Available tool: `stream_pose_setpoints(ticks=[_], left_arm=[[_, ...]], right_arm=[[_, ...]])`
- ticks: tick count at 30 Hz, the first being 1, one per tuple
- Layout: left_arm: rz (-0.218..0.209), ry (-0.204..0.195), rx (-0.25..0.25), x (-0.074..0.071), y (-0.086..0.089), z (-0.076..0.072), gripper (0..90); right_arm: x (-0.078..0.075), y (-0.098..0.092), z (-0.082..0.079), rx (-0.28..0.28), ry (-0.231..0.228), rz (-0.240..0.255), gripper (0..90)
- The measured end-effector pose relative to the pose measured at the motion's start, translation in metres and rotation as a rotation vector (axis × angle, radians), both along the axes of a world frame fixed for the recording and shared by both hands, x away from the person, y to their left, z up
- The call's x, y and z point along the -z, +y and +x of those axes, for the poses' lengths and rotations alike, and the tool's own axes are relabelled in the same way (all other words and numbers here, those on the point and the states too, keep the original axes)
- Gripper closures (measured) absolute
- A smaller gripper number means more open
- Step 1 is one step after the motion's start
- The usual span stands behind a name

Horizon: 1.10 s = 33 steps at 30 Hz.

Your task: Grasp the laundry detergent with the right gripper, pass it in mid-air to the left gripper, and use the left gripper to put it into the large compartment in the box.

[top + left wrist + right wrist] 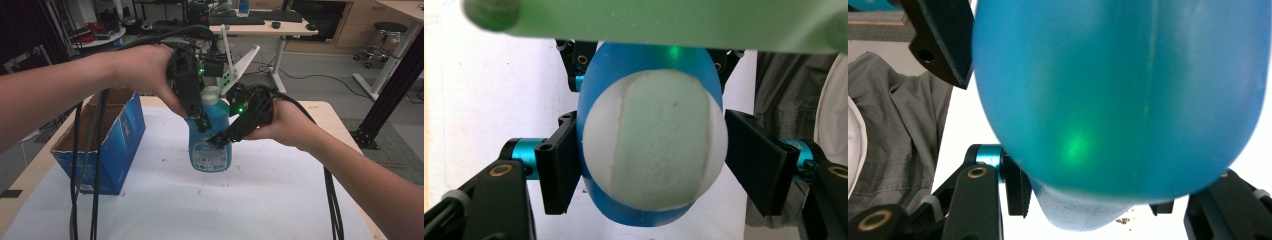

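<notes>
At the left edge of the table [280,200], which is covered by a white sheet, an open blue cardboard box [117,145] stands with its flaps up, and cables hang down in front of it. Just right of the box, the blue bottle [210,142] is held upright above the middle of the table, and whether its base touches the sheet I cannot tell. The left gripper [200,117] comes down from above at the bottle's shoulder; in the left gripper view its jaws stand on either side of the white cap [655,146], part-way in and seemingly touching it at the left side, though I cannot tell whether they press on it yet. To the right, the right gripper [220,139] reaches in from the side, and its jaws are clamped on the bottle's body, which carries the load. The likely trouble lies at the cap: it is smooth and rounded, so if the left jaws bite off-centre or too lightly they could slide off it when a twist begins. The bottle's body is also slick, curved plastic, so a hard turn at the top could spin the whole bottle inside the right jaws, or tip it out of them, instead of loosening the cap. If the bottle holds liquid, a cap that comes free suddenly could spill it on the sheet.
</notes>
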State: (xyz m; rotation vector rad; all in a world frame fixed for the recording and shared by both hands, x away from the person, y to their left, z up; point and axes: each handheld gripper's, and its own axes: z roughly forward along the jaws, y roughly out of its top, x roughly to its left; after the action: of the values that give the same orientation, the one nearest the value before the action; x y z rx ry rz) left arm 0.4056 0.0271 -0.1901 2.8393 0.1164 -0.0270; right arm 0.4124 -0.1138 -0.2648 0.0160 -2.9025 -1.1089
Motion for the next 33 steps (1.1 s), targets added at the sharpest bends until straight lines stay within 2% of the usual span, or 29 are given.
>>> stream_pose_setpoints(ticks=[18,28,31,33], left_arm=[[0.010,-0.009,-0.008,0.0014,-0.0036,-0.0009,29.3],[0.009,-0.011,-0.007,0.0007,-0.0024,0.0000,34.9],[0.006,-0.012,-0.007,0.0004,-0.0017,0.0004,36.6],[0.002,-0.013,-0.010,0.0001,-0.0014,0.0004,36.8]], right_arm=[[-0.0001,0.0004,-0.0003,-0.003,-0.006,-0.004,47.4],[-0.0003,0.0008,-0.0023,-0.002,-0.002,-0.016,47.4],[0.0008,0.0018,-0.0015,-0.009,-0.028,-0.007,47.4],[0.0005,0.0014,-0.0028,0.001,-0.010,-0.015,47.4]])
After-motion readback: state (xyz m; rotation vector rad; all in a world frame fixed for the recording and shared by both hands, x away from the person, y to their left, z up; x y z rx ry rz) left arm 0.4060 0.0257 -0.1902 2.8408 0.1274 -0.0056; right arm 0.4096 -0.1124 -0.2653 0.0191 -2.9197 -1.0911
